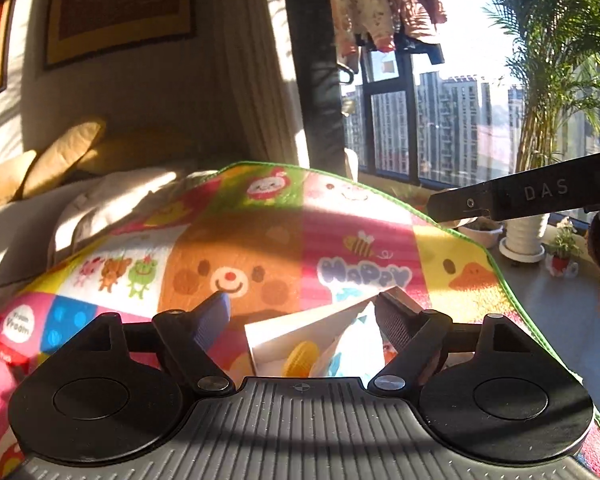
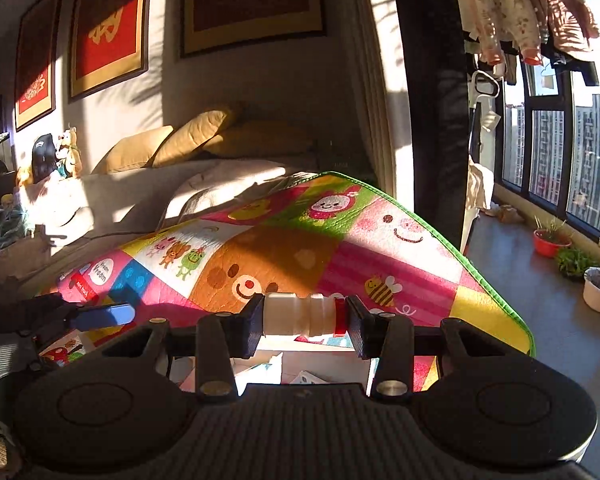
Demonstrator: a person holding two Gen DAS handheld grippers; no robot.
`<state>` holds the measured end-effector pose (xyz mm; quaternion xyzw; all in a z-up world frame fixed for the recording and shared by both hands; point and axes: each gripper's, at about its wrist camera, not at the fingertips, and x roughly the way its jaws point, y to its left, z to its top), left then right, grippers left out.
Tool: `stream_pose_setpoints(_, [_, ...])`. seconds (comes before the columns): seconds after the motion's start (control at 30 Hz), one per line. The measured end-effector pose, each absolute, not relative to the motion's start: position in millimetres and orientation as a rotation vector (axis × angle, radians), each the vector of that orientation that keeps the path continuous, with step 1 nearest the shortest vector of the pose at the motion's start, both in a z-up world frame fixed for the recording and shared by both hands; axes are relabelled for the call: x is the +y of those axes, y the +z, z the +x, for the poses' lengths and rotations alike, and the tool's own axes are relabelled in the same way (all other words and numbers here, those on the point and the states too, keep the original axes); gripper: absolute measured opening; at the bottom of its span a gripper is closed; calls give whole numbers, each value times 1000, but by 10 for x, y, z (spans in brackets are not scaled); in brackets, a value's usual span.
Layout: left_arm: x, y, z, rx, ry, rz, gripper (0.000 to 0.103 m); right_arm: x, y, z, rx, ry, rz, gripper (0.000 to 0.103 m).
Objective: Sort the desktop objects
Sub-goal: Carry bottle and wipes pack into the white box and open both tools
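Left gripper (image 1: 302, 306) is held spread wide over the white box (image 1: 300, 340) on the cartoon mat (image 1: 260, 240), while a white bottle (image 2: 300, 314) is clamped crosswise in the right gripper (image 2: 302, 316), mid-transfer; lowering into the box seems required next.

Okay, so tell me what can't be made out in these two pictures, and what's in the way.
- White box, left wrist view: its lower part sits behind the left tongs body, so most contents are unseen.
- Yellow ridged item in that box: half hidden, unidentifiable.
- White bottle in the right tongs, right wrist view: both ends covered by pads; no label readable.
- Box below it: contents hidden behind the tongs body.
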<state>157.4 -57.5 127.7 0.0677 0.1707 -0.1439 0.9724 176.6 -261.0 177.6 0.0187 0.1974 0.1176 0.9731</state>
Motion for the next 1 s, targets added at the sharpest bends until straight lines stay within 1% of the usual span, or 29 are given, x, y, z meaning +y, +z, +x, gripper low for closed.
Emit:
stream_pose_setpoints(0.07, [-357, 1202, 1453, 359, -253, 111, 96, -2611, 1609, 2060, 460, 231, 71, 43])
stream_pose_setpoints(0.17, [-138, 1087, 1222, 399, -248, 93, 97, -2544, 1352, 2394, 559, 247, 104, 43])
stream_pose_setpoints(0.23, [-24, 997, 1038, 414, -251, 95, 98, -2460, 1162, 2502, 606, 228, 115, 49])
stream_pose_setpoints(0.27, [27, 948, 931, 420, -248, 99, 100, -2431, 1120, 2515, 614, 226, 113, 50])
stream_pose_setpoints(0.4, [210, 694, 616, 463, -214, 119, 101, -2286, 1027, 2400, 626, 233, 74, 50])
stream_pose_setpoints(0.5, [376, 488, 499, 529, -197, 71, 101, -2067, 1059, 2203, 611, 253, -6, 50])
stream_pose_setpoints(0.7, [687, 294, 318, 584, -131, 8, 101, -1196, 1110, 1772, 609, 464, -199, 50])
stream_pose_setpoints(0.83, [924, 284, 209, 584, -95, -20, 103, -510, 907, 1681, 648, 575, -282, 50])
stream_pose_setpoints(1.0, [1212, 302, 100, 600, -112, -100, 103, 93, 544, 1825, 711, 571, -341, 49])
